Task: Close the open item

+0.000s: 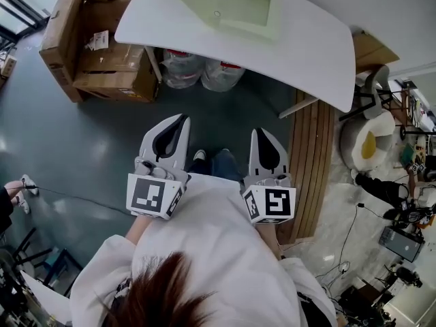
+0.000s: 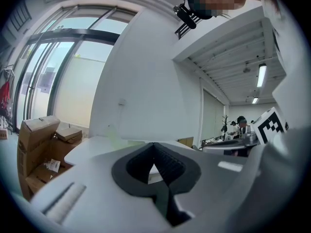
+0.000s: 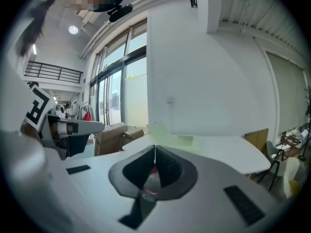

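As both face one table (image 1: 320, 53) | left gripper (image 1: 182, 119) closed | right gripper (image 1: 263, 133) closed | two jugs (image 1: 180, 68)

A pale green, flat item (image 1: 228, 5) is lying open on the far white table (image 1: 313, 53), sitting toward the table's far side. Its left part is standing slightly raised, its right part lying flat.

the pale green item (image 1: 228, 9) is cut off by the top edge.

Worn: white long-sleeved fabric top (image 1: 211, 227). Ahead of it, white plastic left gripper (image 1: 180, 119) and right gripper (image 1: 262, 133), black-lined, with black-and-white marker cubes (image 1: 153, 195).
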Demonstrator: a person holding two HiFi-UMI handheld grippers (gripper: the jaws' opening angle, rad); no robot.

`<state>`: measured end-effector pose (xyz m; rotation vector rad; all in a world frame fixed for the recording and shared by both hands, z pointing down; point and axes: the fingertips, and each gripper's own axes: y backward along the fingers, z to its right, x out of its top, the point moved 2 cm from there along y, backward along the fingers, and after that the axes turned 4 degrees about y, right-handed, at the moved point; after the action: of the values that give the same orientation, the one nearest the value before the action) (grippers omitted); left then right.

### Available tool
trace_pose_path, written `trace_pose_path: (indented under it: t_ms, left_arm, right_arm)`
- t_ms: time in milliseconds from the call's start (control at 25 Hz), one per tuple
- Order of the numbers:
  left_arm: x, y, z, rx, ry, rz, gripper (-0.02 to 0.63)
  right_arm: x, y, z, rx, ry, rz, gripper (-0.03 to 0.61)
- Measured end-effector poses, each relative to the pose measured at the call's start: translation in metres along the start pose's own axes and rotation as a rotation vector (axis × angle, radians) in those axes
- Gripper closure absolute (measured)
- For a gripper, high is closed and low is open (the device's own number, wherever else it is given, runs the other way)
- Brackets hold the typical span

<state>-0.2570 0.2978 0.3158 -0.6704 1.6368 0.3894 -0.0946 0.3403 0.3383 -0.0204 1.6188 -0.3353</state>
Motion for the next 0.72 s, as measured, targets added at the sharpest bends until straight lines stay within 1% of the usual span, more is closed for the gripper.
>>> trace_pose_path:
  t_ms: [200, 320, 520, 720]
  left_arm:
    - [-0.003, -0.005, -0.011, 0.025, 0.017, -0.002, 0.606]
    - [-0.003, -0.013, -0.013, 0.043, 0.022, 0.000, 0.606]
    - [-0.002, -0.037, -0.017, 0.058, 0.026, 0.002, 0.606]
    - [0.009, -0.074, -0.019, 0.071, 0.018, 0.007, 0.606]
  right_arm:
    - [0.001, -0.014, -0.006, 0.034, 0.020, -0.012, 0.568]
    - [-0.002, -0.023, -0.001, 0.055, 0.016, -0.014, 0.568]
    - [0.003, -0.047, 0.014, 0.083, 0.021, -0.007, 0.568]
    - [0.013, -0.075, 0.042, 0.102, 0.024, 0.002, 0.568]
